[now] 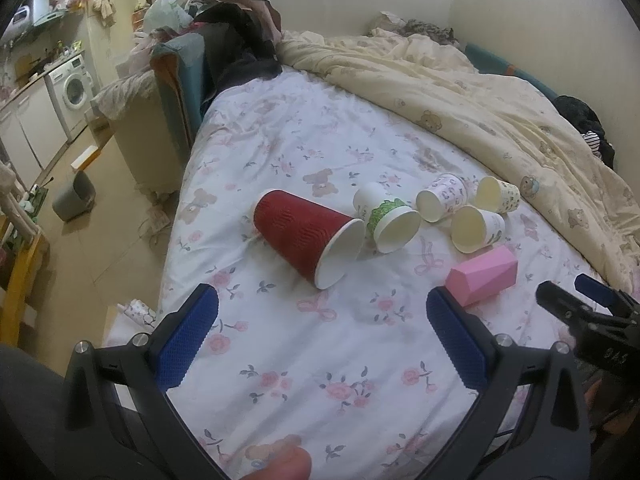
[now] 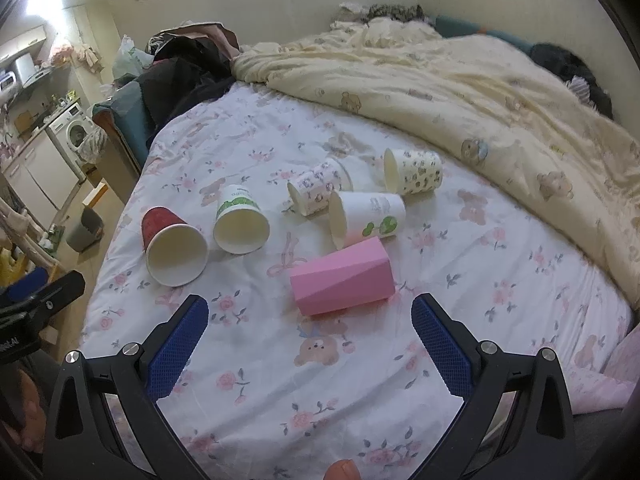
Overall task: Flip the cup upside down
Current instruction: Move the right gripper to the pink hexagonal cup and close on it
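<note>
Several cups lie on their sides on the floral bed sheet (image 1: 320,360). A red ribbed paper cup (image 1: 304,238) (image 2: 168,240) lies nearest the left gripper, mouth toward me. Beside it lies a white cup with green print (image 1: 386,218) (image 2: 240,222). A pink faceted cup (image 1: 482,274) (image 2: 340,280) lies just ahead of the right gripper. Three small patterned paper cups (image 1: 442,196) (image 2: 368,216) lie behind. My left gripper (image 1: 320,320) is open and empty, short of the red cup. My right gripper (image 2: 310,320) is open and empty, short of the pink cup.
A cream quilt (image 1: 460,92) (image 2: 460,88) is bunched along the far right of the bed. Dark clothes (image 1: 240,40) are piled at the bed's far end. The bed's left edge drops to the floor with a grey bin (image 1: 74,200). The right gripper shows at the left wrist view's right edge (image 1: 580,304).
</note>
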Motion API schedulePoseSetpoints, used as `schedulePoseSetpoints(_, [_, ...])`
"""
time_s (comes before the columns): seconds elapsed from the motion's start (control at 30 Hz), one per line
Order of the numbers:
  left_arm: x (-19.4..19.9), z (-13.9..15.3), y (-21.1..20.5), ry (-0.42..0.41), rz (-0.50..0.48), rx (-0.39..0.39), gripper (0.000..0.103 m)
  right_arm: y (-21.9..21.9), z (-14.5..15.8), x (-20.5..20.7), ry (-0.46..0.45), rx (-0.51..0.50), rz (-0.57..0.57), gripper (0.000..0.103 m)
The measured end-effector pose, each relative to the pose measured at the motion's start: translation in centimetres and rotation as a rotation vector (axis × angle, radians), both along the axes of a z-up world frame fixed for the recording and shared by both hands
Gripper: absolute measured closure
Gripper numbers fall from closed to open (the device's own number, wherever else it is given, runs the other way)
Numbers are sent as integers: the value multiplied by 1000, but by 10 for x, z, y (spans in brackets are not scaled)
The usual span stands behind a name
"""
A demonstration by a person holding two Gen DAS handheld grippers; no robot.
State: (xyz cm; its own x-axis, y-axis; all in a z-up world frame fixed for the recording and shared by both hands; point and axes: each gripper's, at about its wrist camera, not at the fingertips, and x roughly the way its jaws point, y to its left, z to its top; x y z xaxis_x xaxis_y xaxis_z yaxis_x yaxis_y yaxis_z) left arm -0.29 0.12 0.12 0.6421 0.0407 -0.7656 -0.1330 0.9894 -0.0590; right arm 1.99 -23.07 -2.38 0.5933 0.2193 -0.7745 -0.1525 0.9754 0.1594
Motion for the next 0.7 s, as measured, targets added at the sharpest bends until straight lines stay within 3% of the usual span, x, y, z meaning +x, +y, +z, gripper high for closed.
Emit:
schedulePoseSetpoints(0.3, [4, 0, 15, 26, 32, -60, 0, -24, -10, 44, 166, 0, -78, 0])
schedulePoseSetpoints(0.37, [4, 0, 18, 29, 37, -68, 0, -38, -23, 60, 259, 43, -146, 0])
schedulePoseSetpoints(0.53, [6, -2, 24, 46, 49, -83, 0, -69, -66, 89, 481, 268, -292, 17])
schedulePoseSetpoints(0.7, [7, -3, 29, 54, 63, -89, 0, -65, -102, 104, 600, 371, -361, 22])
